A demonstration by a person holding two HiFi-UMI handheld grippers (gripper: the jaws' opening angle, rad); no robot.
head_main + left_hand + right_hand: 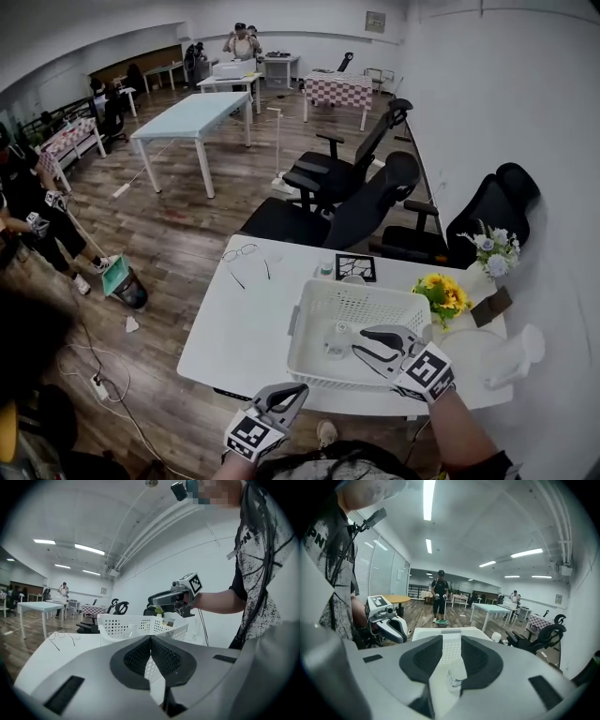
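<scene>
Plainly, nothing is gripped yet. The right tool (361,342) hangs inside the white perforated basket (361,289) that stands on the bench (234,328), and its jaws are spread. In the right gripper view a small clear bottle (454,677) shows through the gap between them, low on the basket's floor. As far as I can tell, neither pad touches it. In the head view the bottle lies near the basket's middle, just beside the tool's tips.

The left tool (298,392) stays outside the basket, off its near left corner, over the bench's front edge. Its jaws are pressed together at the tips on nothing, and its own view shows only the basket's wall beyond them.

Beyond the basket's far side lie a pair of spectacles (239,251) to the left and a black-and-white marker tile (356,267). Sunflowers (442,292) stand at the basket's right.

By my reading the reach is made and the pinch is not: the bottle rests in the basket, unheld.
</scene>
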